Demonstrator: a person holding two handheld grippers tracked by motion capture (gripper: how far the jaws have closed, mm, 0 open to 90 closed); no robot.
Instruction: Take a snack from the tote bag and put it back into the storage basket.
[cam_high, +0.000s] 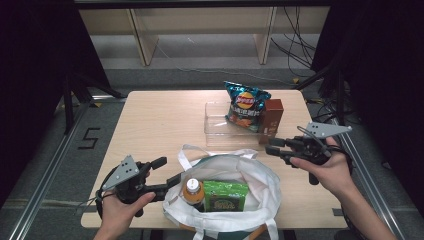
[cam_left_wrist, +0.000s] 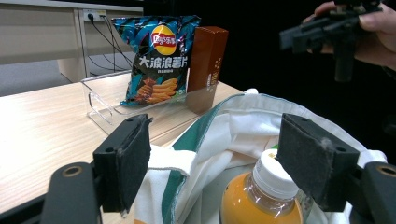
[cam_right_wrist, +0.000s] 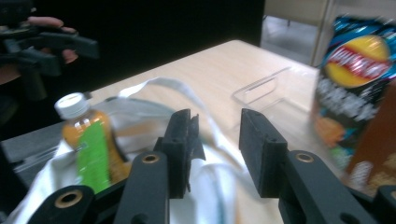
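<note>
Wooden table (cam_high: 150, 125): bottle (cam_high: 193, 190), green box (cam_high: 225, 195) in bag (cam_high: 260, 175).

Left gripper (cam_high: 166, 171) and right gripper (cam_high: 272, 145) both gape, empty.

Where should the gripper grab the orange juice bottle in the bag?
Probably at the neck just under the white cap of the clear plastic orange juice bottle, coming down from above. It stands upright in the white cloth bag, with the green box close beside it, so its sides are hard to reach.

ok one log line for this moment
left gripper: open by bottle in bag | right gripper: open, empty | chips, box: in tray
</note>
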